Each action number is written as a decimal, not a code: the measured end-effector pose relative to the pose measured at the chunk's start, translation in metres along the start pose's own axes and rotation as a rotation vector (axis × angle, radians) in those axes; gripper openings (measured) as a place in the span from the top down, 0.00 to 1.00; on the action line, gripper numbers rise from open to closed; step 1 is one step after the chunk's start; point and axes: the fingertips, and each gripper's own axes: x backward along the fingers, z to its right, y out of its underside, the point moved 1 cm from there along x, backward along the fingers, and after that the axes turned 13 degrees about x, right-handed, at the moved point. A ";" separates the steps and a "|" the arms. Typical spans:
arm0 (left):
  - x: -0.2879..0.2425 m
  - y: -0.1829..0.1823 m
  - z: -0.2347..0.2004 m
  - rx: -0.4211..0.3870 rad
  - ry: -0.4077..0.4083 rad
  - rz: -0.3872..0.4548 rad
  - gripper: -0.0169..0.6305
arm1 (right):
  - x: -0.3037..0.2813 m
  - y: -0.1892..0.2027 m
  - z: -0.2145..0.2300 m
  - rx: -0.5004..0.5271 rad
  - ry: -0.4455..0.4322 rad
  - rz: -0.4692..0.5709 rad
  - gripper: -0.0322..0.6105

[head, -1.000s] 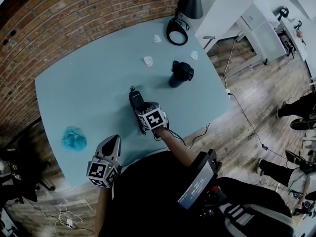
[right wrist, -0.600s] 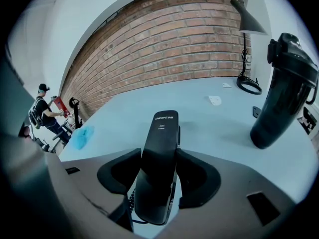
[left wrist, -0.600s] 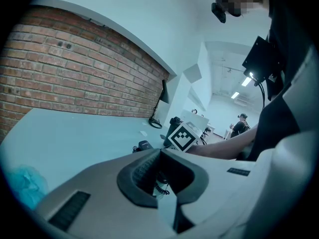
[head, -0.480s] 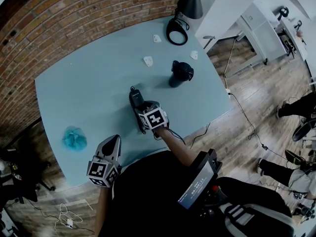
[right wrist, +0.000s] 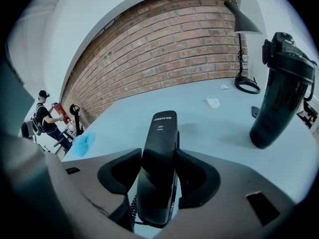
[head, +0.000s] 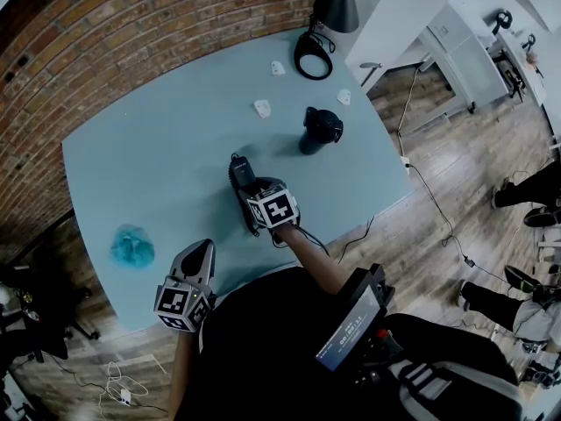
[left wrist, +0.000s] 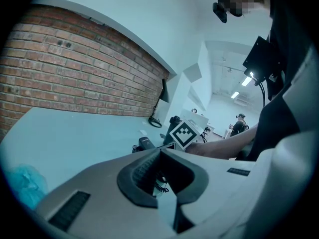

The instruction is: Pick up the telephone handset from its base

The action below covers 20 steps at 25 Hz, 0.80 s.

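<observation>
Centrally, the right tool [head: 248, 191] [right wrist: 158, 176] closes its two dark pads on the flanks of the telephone handset [right wrist: 159, 133] [head: 238, 172]. The handset is a slim, glossy black bar with small pale print near the end pointing away from the tool; a coiled cord [right wrist: 130, 203] hangs below its near end. Whether it has left its base cannot be told. The left tool [head: 200, 251] [left wrist: 164, 180], jaws together and empty, hangs over the near edge of the pale blue surface [head: 149, 147]. A dark bottle [right wrist: 279, 93] stands beyond and right of the right tool.
</observation>
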 end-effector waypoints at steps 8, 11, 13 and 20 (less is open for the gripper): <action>0.000 0.003 -0.001 -0.005 -0.001 -0.005 0.93 | -0.001 0.006 0.000 0.011 0.004 -0.031 0.59; 0.000 0.004 0.000 -0.006 -0.002 -0.003 0.93 | 0.002 0.003 0.005 0.035 0.040 -0.013 0.73; -0.001 0.005 0.001 -0.003 0.000 -0.004 0.93 | 0.003 0.001 0.008 0.051 0.058 -0.009 0.73; -0.001 0.008 0.004 0.006 0.005 -0.008 0.93 | 0.006 0.003 0.006 0.078 0.078 -0.025 0.70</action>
